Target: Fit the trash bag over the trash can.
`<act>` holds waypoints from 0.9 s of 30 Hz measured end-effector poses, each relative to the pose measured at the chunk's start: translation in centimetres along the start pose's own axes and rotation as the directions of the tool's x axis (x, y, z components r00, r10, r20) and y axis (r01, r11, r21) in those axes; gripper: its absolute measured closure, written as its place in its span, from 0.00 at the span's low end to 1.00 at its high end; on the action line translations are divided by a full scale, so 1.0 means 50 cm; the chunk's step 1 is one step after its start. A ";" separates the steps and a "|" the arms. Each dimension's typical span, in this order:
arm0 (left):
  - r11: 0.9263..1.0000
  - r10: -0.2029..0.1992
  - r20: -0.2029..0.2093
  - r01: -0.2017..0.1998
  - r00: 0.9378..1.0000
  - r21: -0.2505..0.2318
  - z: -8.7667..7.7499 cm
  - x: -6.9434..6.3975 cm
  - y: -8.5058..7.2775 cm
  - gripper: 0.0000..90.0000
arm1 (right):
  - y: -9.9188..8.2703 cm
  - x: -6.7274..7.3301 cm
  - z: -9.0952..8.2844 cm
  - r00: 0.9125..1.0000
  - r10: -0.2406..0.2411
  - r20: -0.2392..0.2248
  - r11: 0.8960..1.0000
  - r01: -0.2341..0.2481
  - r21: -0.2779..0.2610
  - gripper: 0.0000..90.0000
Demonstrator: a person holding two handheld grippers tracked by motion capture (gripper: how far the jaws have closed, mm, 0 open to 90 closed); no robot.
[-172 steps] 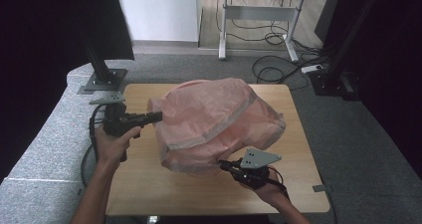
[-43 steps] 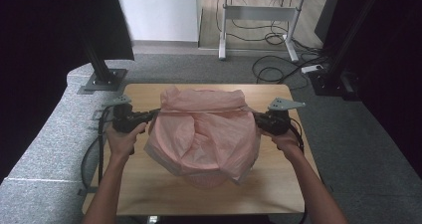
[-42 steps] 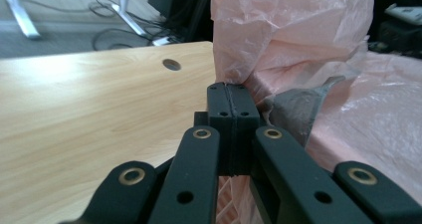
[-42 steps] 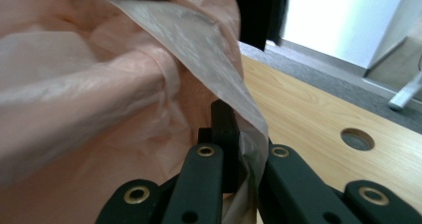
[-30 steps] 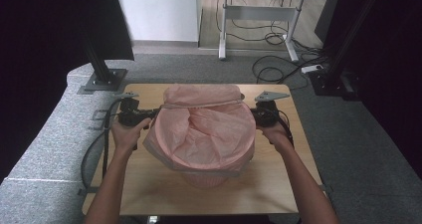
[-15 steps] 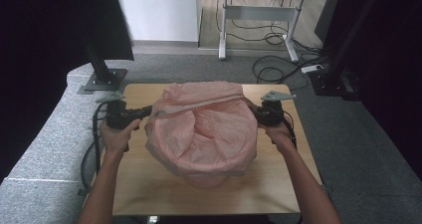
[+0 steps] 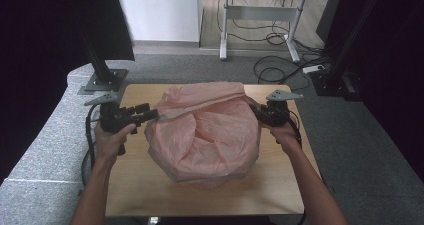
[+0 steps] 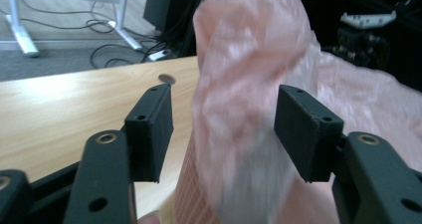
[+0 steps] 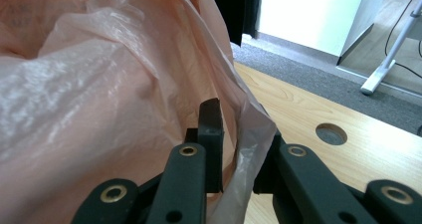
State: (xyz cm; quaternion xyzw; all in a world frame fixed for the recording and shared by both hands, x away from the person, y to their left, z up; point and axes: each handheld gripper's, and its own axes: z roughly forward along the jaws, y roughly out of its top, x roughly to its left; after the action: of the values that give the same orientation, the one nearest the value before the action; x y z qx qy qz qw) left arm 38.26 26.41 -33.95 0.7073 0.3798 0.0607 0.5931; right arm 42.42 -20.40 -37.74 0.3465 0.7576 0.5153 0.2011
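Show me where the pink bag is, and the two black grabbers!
pink plastic bag (image 7: 210, 135), high view, on the middle of its puffy top.
left gripper (image 7: 149, 116), high view, between its jaw tips at the bag's edge.
right gripper (image 9: 238, 134), right gripper view, between its jaw tips, on the bag's edge.

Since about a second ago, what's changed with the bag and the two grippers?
The left gripper has just been opening: its jaws now stand apart, the pink bag edge loose between them. The right gripper has been easing open too, bag rim between its jaws. The bag stayed mid-table, both hands at its sides.
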 end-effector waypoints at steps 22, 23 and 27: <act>0.998 0.003 -0.065 0.002 0.998 0.069 0.070 0.041 0.031 1.00 | 0.033 -0.020 0.022 1.000 -0.021 0.015 0.995 0.023 -0.095 0.95; 0.997 0.005 -0.079 0.001 0.997 0.075 0.076 0.043 0.028 1.00 | 0.028 -0.022 0.027 1.000 -0.017 0.008 0.996 0.018 -0.089 0.96; 0.995 -0.042 -0.084 0.050 0.996 0.090 0.099 0.064 0.017 1.00 | 0.006 -0.022 0.053 1.000 -0.029 -0.001 0.999 0.029 -0.011 0.98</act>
State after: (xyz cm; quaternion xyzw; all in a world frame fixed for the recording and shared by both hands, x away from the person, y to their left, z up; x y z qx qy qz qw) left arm 43.56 24.42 -35.79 0.7218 0.4224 0.0585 0.5451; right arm 45.01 -19.42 -38.55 0.3338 0.7598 0.5169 0.2101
